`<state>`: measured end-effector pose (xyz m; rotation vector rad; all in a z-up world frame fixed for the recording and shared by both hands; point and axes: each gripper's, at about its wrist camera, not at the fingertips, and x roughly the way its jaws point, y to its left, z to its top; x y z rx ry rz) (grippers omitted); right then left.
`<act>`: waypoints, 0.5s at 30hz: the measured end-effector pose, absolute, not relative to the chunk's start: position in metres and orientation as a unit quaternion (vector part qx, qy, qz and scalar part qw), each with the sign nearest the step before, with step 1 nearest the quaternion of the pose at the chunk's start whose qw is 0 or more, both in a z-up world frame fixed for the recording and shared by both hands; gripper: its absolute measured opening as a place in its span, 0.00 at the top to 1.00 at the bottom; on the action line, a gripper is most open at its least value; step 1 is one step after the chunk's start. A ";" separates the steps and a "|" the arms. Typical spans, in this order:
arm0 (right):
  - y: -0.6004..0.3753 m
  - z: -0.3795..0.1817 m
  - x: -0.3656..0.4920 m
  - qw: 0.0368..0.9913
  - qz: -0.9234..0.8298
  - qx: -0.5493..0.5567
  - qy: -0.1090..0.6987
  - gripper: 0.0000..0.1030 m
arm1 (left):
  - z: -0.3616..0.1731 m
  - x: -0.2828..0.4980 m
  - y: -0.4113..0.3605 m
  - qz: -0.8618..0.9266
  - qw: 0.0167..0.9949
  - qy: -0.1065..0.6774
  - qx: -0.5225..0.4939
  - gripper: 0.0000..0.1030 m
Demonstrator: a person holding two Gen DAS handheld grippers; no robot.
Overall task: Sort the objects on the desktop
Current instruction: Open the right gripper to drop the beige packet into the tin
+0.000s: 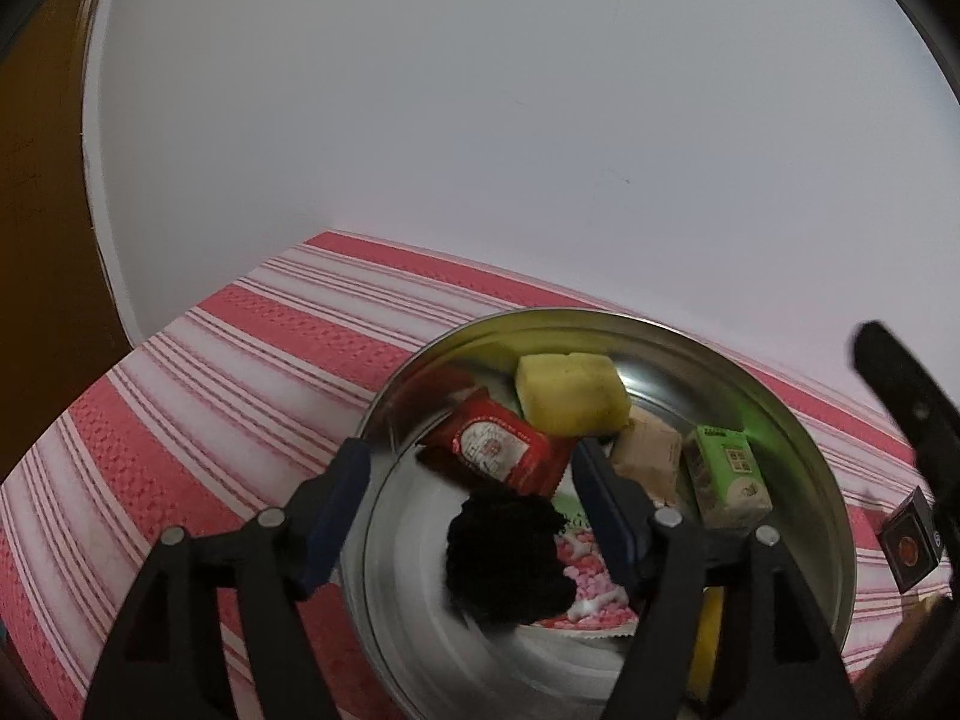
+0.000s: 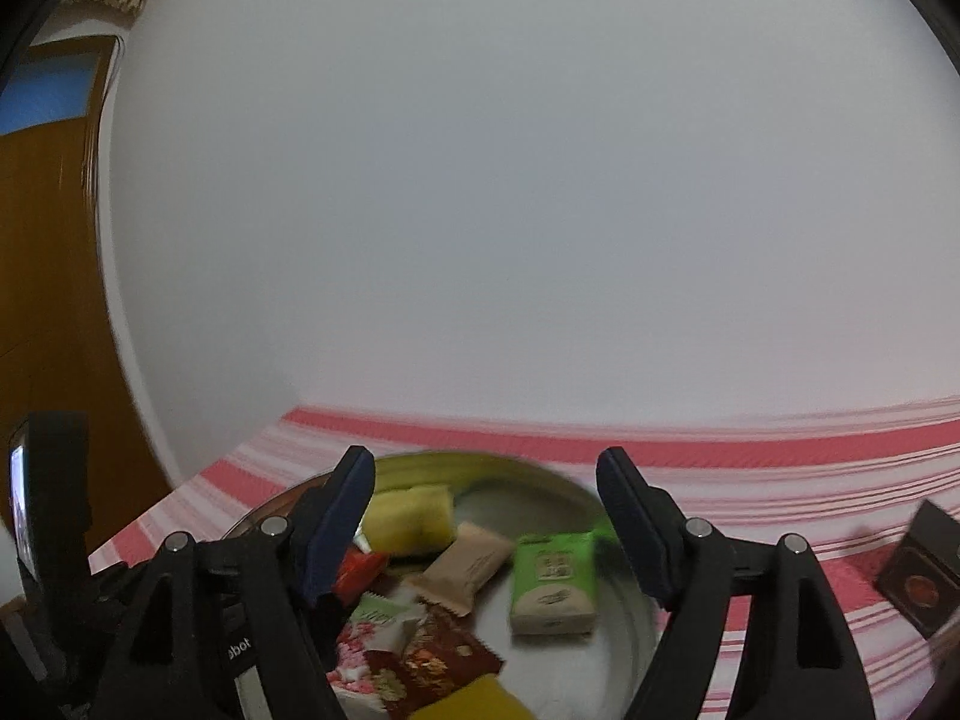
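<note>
My left gripper stands wide open and empty over the metal bowl. A black fuzzy clump lies just below its jaws; beyond it are the snack packets. My right gripper, also wide and empty, hovers farther back.

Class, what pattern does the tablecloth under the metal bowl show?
Red and white stripes on the tablecloth; clearest in the left wrist view.

A round metal bowl on the striped cloth holds a yellow sponge, red packet, beige packet, upright green packet, pink-white packet and black fuzzy lump.
</note>
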<state>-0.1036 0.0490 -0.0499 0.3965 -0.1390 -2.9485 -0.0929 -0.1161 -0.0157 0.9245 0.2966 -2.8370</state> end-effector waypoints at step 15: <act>0.076 -0.067 -0.063 0.016 -0.996 0.085 -0.034 0.11 | -0.013 -0.057 -0.089 -0.965 0.112 0.074 0.224 0.07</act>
